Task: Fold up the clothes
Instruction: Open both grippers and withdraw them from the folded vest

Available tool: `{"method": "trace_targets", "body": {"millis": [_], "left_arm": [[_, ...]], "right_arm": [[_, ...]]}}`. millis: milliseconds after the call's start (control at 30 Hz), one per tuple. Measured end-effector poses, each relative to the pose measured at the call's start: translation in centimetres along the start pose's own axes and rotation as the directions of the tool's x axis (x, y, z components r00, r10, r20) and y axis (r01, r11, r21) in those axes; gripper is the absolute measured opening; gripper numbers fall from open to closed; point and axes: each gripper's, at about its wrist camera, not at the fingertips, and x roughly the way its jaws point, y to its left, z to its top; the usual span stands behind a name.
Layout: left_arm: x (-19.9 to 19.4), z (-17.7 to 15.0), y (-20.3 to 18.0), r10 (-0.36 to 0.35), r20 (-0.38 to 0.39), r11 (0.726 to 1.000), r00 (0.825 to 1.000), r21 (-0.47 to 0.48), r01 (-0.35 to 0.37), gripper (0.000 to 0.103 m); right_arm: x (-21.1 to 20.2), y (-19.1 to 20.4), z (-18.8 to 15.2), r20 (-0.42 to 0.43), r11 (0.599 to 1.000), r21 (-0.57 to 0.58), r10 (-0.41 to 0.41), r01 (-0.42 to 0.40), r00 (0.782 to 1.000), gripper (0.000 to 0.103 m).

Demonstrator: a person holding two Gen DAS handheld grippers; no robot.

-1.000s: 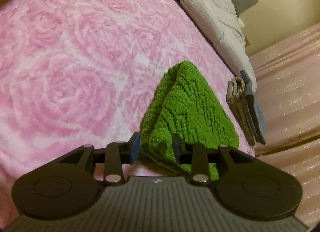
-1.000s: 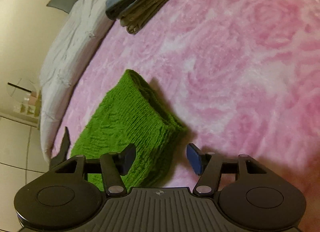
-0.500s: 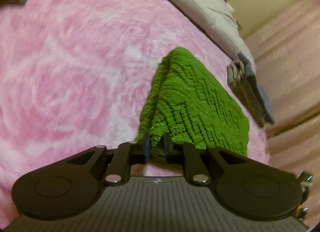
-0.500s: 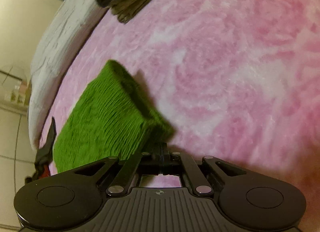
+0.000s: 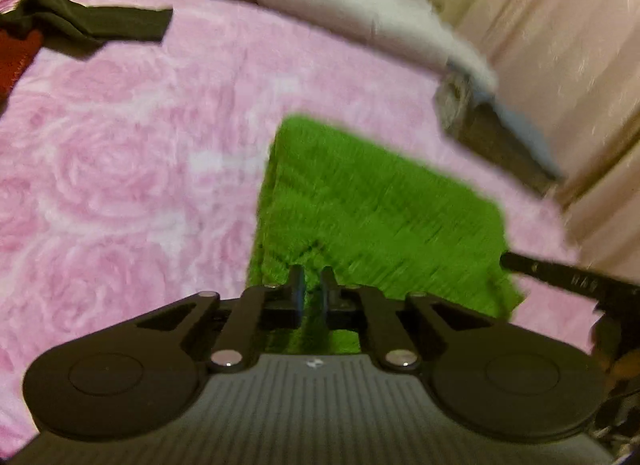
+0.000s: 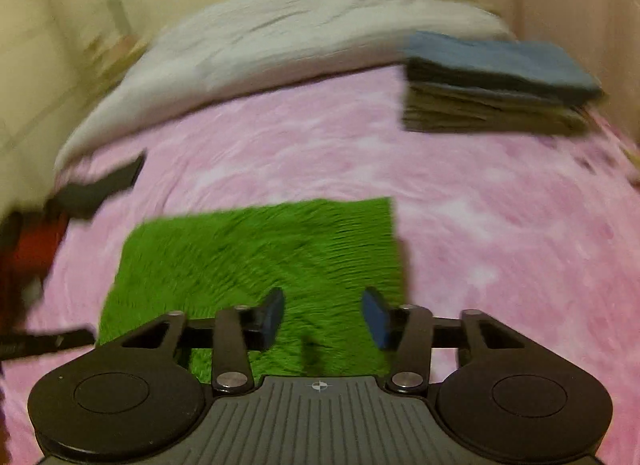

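A folded green knit cloth (image 5: pixel 380 205) lies flat on the pink rose-patterned blanket (image 5: pixel 120 185). My left gripper (image 5: pixel 313 285) is shut on its near edge, with green fabric pinched between the fingers. In the right wrist view the same green cloth (image 6: pixel 260 249) spreads as a flat rectangle. My right gripper (image 6: pixel 323 317) hovers over the cloth's near right part; its jaws are opening and the blue pads (image 6: pixel 376 321) stand apart without pressing the fabric. Both views are motion-blurred.
A stack of folded clothes (image 6: pixel 492 93) with a blue piece on top sits at the far right of the blanket (image 6: pixel 500 225). A white duvet (image 6: pixel 300 33) lies behind. A dark garment (image 5: pixel 100 25) and a red one (image 5: pixel 16 61) lie at the far left. Curtains (image 5: pixel 560 45) hang on the right.
The left gripper closed onto the green cloth's edge. The right gripper shut on its corner, then opened again. Both wrists rolled, and the cloth went from standing tented to lying flat.
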Motion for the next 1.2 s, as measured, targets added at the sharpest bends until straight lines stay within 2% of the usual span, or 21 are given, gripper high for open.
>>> {"method": "trace_targets", "body": {"millis": [67, 133, 200, 267, 400, 567, 633, 733, 767, 867, 1033, 1200], "left_arm": [[1.1, -1.0, -0.2, 0.029, 0.004, 0.998, 1.0, 0.062, -0.029, 0.004], [1.2, -1.2, -0.1, 0.034, 0.003, 0.997, 0.999, 0.071, -0.034, 0.004], [0.9, -0.5, -0.1, 0.036, -0.021, 0.998, 0.999, 0.05, -0.035, 0.002], [-0.2, 0.8, -0.1, 0.035, 0.006, 0.999, 0.999, 0.027, -0.036, 0.001], [-1.2, 4.1, -0.5, 0.022, 0.095, 1.0, 0.995, -0.001, -0.022, 0.0], [2.4, 8.4, -1.3, -0.006, 0.137, 1.0, 0.991, 0.03, 0.002, 0.001], [4.9, 9.1, -1.4, 0.007, 0.107, 0.999, 0.994, 0.052, -0.013, 0.0], [7.7, 8.5, -1.1, 0.044, 0.051, 0.995, 0.998, 0.087, -0.048, 0.0], [8.2, 7.9, -1.1, 0.053, 0.054, 0.994, 0.997, 0.098, -0.058, 0.001], [8.2, 7.2, -1.2, 0.058, 0.077, 0.994, 0.995, 0.092, -0.065, 0.001], [6.6, 8.1, -1.3, 0.053, 0.066, 0.997, 0.996, 0.053, -0.057, 0.0], [3.3, 7.4, -2.2, 0.037, 0.068, 0.998, 0.997, 0.051, -0.04, 0.0]], "right_arm": [[1.8, 0.8, -1.2, -0.035, 0.996, -0.081, -0.031, 0.028, 0.999, 0.045], [3.0, 1.3, -2.0, -0.062, 0.989, -0.143, -0.054, 0.045, 0.997, 0.045], [2.7, 1.4, -1.9, -0.074, 0.985, -0.165, -0.053, 0.041, 0.996, 0.045], [2.2, 1.1, -1.0, -0.084, 0.989, -0.144, -0.046, 0.034, 0.995, 0.045], [1.3, 0.1, 1.9, -0.008, 0.998, -0.063, -0.029, 0.028, 1.0, 0.046], [4.3, -0.2, 5.7, 0.067, 0.998, -0.04, -0.038, 0.041, 0.997, 0.046], [5.9, -0.5, 6.4, 0.072, 0.999, -0.034, -0.022, 0.025, 0.997, 0.046], [8.8, -0.8, 5.6, -0.028, 0.997, -0.058, -0.058, 0.056, 0.998, 0.045], [9.8, -0.9, 5.4, -0.064, 0.995, -0.068, -0.073, 0.068, 0.995, 0.045], [9.8, -0.6, 4.7, -0.061, 0.991, -0.106, -0.09, 0.083, 0.994, 0.045], [8.5, -0.8, 5.4, -0.07, 0.994, -0.074, -0.086, 0.081, 0.994, 0.046], [6.6, -0.5, 5.4, -0.088, 0.993, -0.069, -0.1, 0.094, 0.991, 0.046]]}}
